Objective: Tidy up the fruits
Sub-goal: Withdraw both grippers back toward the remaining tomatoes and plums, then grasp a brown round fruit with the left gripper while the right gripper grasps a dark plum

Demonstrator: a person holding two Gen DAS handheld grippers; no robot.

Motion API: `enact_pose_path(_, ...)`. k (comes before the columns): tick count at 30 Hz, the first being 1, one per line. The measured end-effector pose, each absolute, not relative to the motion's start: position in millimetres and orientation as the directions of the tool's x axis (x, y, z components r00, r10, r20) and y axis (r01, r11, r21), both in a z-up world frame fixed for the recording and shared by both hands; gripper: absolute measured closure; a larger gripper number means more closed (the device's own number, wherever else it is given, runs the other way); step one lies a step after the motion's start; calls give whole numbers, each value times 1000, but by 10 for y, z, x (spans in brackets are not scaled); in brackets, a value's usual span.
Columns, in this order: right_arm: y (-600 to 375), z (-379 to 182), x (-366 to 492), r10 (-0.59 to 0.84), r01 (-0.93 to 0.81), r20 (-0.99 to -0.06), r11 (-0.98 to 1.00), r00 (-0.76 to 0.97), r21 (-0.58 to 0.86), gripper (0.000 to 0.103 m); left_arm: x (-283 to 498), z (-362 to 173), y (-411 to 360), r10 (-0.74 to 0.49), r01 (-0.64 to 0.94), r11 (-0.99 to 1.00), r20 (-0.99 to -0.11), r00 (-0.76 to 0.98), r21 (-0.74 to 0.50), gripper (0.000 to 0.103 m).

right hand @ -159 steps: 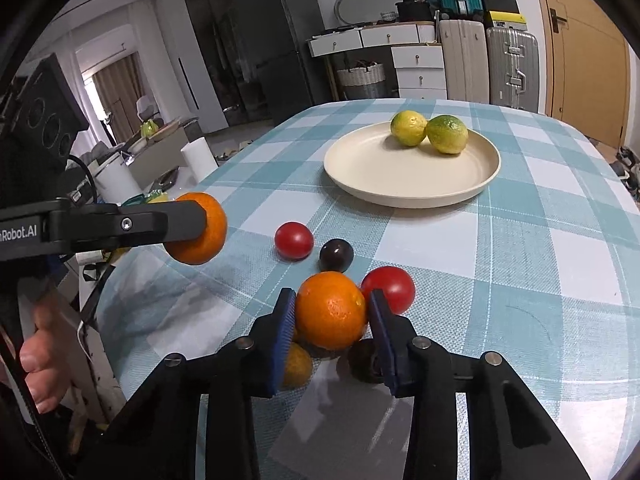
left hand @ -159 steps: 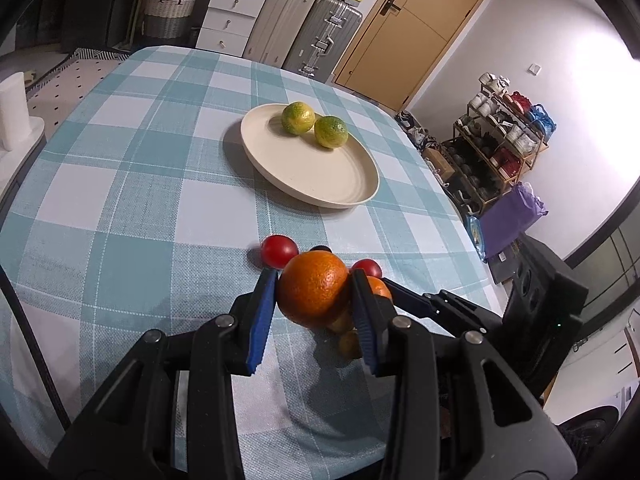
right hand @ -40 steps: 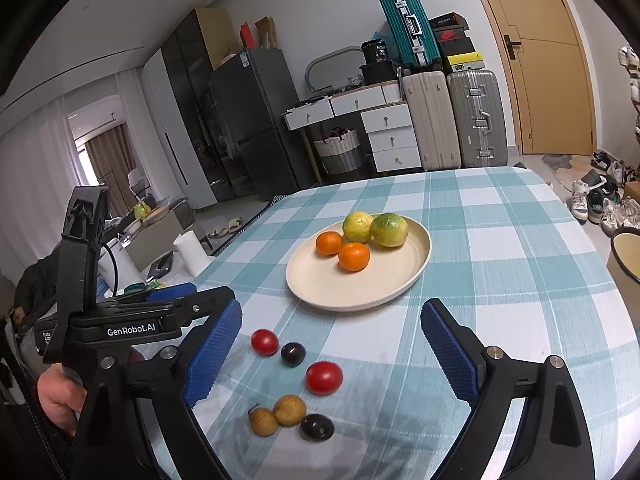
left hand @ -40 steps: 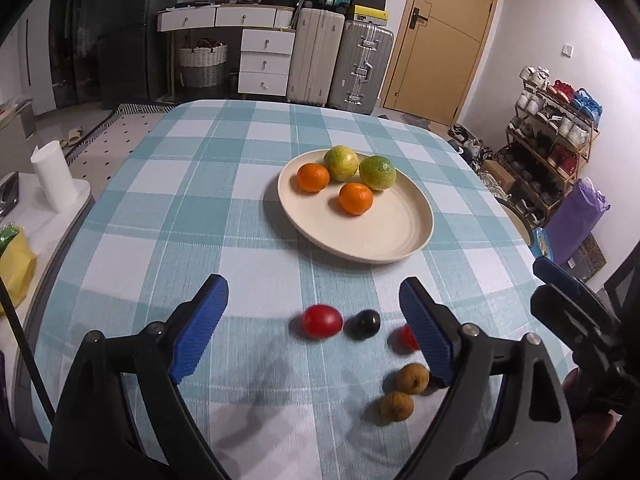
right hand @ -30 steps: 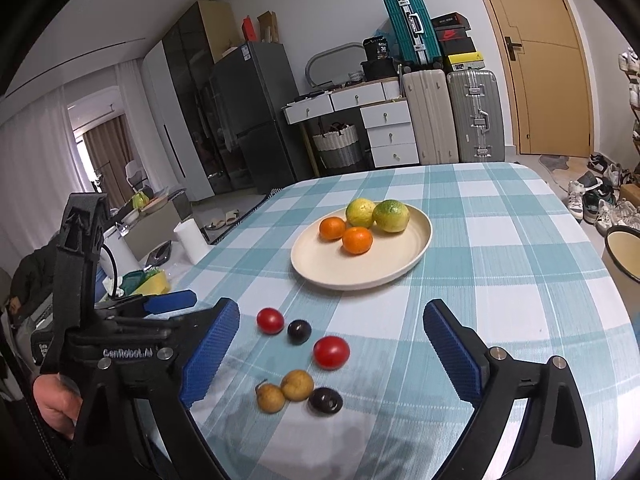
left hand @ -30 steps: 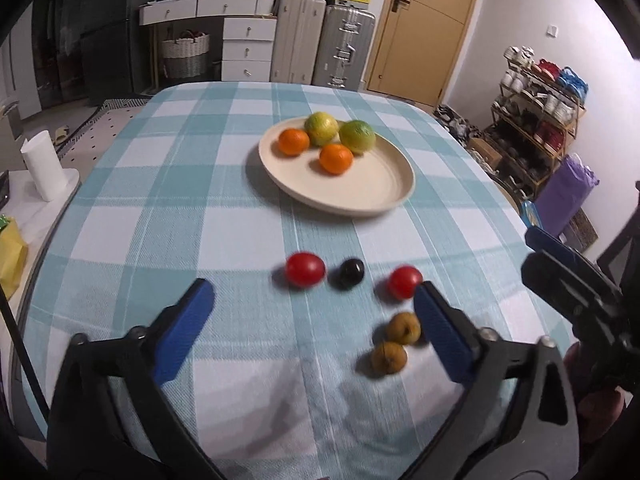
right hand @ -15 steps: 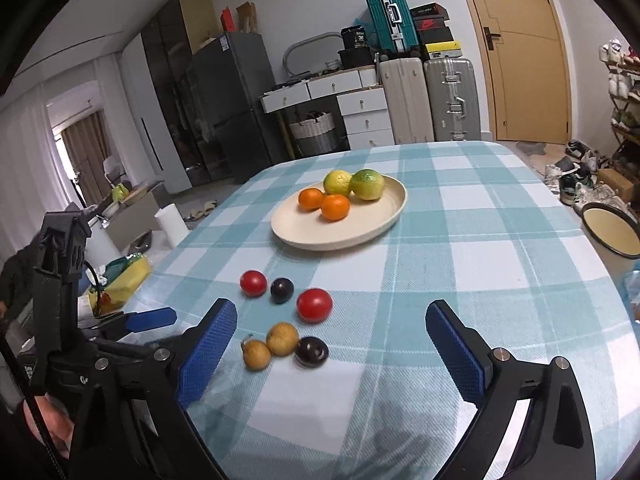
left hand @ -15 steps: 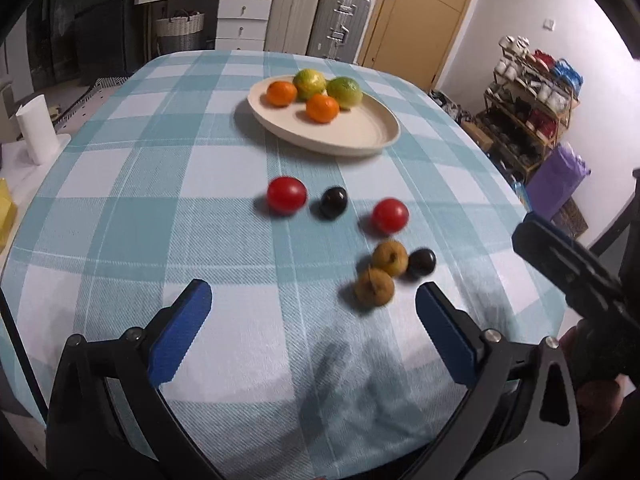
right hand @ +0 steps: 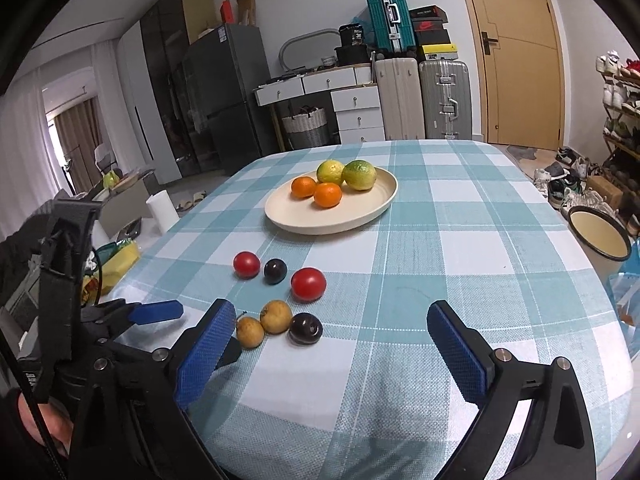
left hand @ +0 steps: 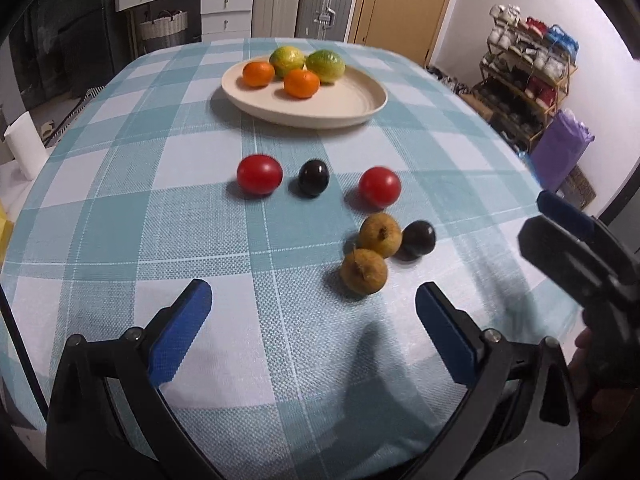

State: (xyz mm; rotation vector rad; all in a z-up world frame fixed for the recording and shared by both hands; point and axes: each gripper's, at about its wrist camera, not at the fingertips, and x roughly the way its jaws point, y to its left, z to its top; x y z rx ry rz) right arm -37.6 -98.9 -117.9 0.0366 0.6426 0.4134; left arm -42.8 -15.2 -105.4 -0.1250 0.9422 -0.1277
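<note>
A cream plate (left hand: 352, 108) (right hand: 360, 216) at the far side of the checked table holds two oranges (left hand: 301, 83) (right hand: 327, 194) and two green-yellow citrus fruits (left hand: 327, 65) (right hand: 359, 174). Nearer lie two red tomatoes (left hand: 379, 186) (right hand: 308, 284), two dark plums (left hand: 313, 177) (right hand: 305, 328) and two brown-yellow fruits (left hand: 364, 270) (right hand: 275, 316). My left gripper (left hand: 312, 320) is open and empty, just short of the brown fruits. My right gripper (right hand: 332, 340) is open and empty too, with the plum and brown fruits near its left finger.
The table's near edge lies under both grippers. A paper roll (right hand: 162, 208) and a yellow bag (right hand: 112, 260) sit off the table's left side. A round bowl (right hand: 600, 236) and a shoe rack (left hand: 528, 64) stand to the right. Suitcases and drawers line the back wall.
Both oranges left the grippers and now lie on the plate. Both grippers opened and drew back toward the near table edge, the left one dropping lower over the loose fruits.
</note>
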Motion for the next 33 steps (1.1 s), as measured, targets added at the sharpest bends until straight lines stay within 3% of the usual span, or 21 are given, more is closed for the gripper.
enact_pose_path(6,-1052,-1270,-312,389,-342,-590,919,707,196,4,-364,-1090,-123,-182,55,981,-795,579,-184,2)
enact_pose_path(9,-1093,-1305,-299,387,-331,-594,921,705,206,4,-347,-1069,-141,-211,84,976,-780,589,-200,9)
enact_pose_path(13,-1105,-1340,-283,385,-323,-607,922,695,215,4,-290,-1072,-165,-249,118,968,-786,566,-222,28)
enact_pose_path(15,-1103,-1333,-286,389,-324,-608,920,693,220,4,-274,-1073,-176,-257,127,966,-788,560,-224,28)
enact_pose_path(19,-1087,-1297,-318,385,-333,-602,921,700,202,4,-256,-1092,-232,-275,160,961,-796,539,-224,44)
enact_pose_path(21,-1086,-1289,-324,384,-334,-602,921,700,200,4,-252,-1091,-271,-279,176,960,-799,533,-218,45)
enact_pose_path(24,-1087,-1286,-330,383,-333,-601,922,701,199,4,-245,-1086,-299,-295,195,955,-799,524,-225,61)
enact_pose_path(26,-1091,-1292,-326,379,-330,-605,923,700,197,4,-246,-1082,-310,-312,212,949,-797,518,-234,80)
enact_pose_path(33,-1135,-1285,-316,376,-323,-603,925,703,201,4,-298,-1043,-296,-348,238,936,-786,511,-260,80)
